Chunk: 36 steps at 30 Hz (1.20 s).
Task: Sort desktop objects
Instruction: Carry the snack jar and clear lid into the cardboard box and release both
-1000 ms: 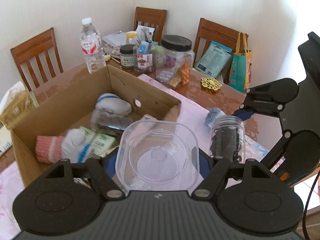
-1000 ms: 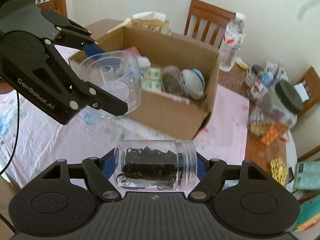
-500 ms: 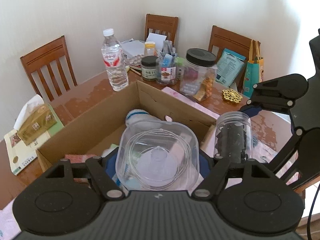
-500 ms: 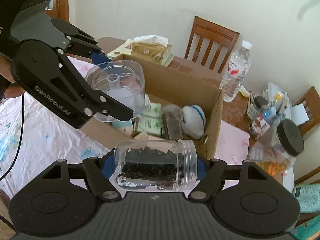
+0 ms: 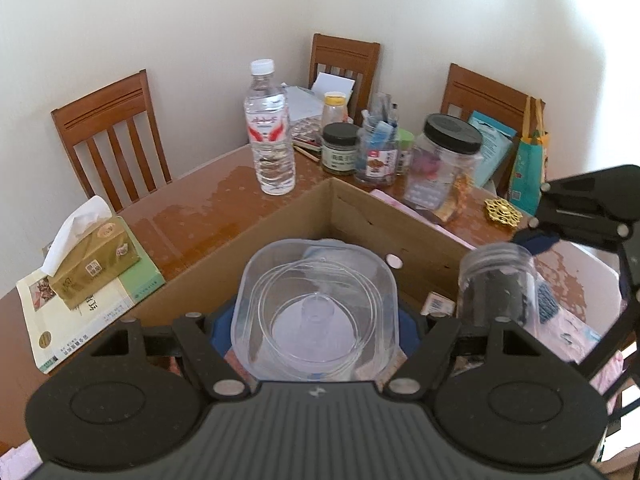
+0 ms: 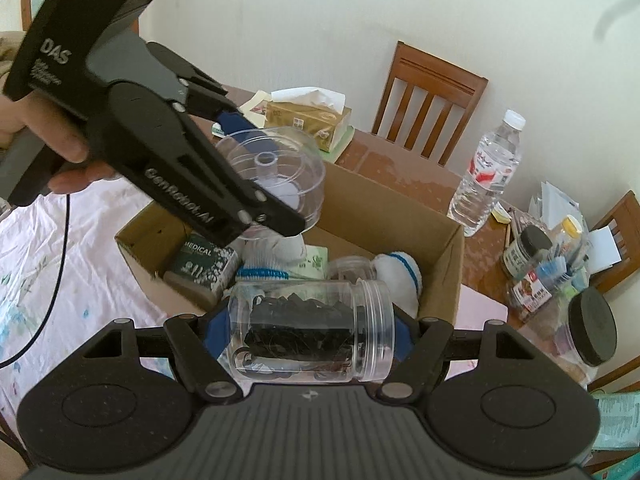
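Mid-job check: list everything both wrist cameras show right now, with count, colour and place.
clear tub: 1, transparent, held over the box
clear jar: 1, transparent with black contents, lying sideways in the grip
cardboard box: 1, brown, open, on the table
socks: 2 or more, white with blue bands, inside the box
medical box: 1, dark green, inside the box
water bottle: 1, clear with red label, behind the box
tissue box: 1, gold, on a book at table edge
black-lidded jar: 1, clear, beside the box
chairs: 3, brown wood, along the wall
left gripper: 1, black, shut on the tub
right gripper: 1, black, shut on the jar
hand: 1, holding the left gripper's handle
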Motion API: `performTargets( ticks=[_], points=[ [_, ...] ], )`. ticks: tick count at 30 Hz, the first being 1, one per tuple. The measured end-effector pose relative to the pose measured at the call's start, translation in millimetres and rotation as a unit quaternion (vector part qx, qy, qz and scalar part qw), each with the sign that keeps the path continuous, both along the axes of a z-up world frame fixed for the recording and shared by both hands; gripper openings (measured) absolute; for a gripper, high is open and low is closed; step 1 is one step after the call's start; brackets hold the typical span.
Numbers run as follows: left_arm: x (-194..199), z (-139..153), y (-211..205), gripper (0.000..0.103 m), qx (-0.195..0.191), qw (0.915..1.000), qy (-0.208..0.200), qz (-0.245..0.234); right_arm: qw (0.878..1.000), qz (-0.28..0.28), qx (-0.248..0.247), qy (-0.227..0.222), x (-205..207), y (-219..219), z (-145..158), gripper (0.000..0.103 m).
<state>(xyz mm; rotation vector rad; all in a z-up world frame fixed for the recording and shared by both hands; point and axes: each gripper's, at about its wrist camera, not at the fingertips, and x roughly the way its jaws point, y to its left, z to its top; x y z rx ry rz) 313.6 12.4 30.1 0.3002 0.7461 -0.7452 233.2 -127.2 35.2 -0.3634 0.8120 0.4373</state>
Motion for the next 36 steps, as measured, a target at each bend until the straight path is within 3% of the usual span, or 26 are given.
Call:
performTargets(
  ticks=[5, 9, 23, 29, 36],
  points=[
    [17, -5, 4, 0.075, -0.003, 1.0000, 0.002, 0.004, 1.000, 0.005, 0.004, 0.002, 12, 10, -2, 0.079],
    [28, -10, 3, 0.075, -0.001, 1.0000, 0.004, 0.005, 1.000, 0.006, 0.002, -0.003, 14, 15, -3, 0.088],
    [55, -33, -12, 0.075, 0.009, 0.9997, 0.021, -0.002, 0.999, -0.043, 0.004, 0.017, 10, -6, -14, 0.089],
    [61, -38, -17, 0.086, 0.018, 0.9997, 0.015, 0.003, 0.998, -0.061, 0.007, 0.014, 4, -13, -15, 0.100],
    [51, -34, -14, 0.089, 0.023, 0.9996, 0.019, 0.000, 0.996, -0.091, 0.012, 0.017, -9, -22, -18, 0.103]
  ],
)
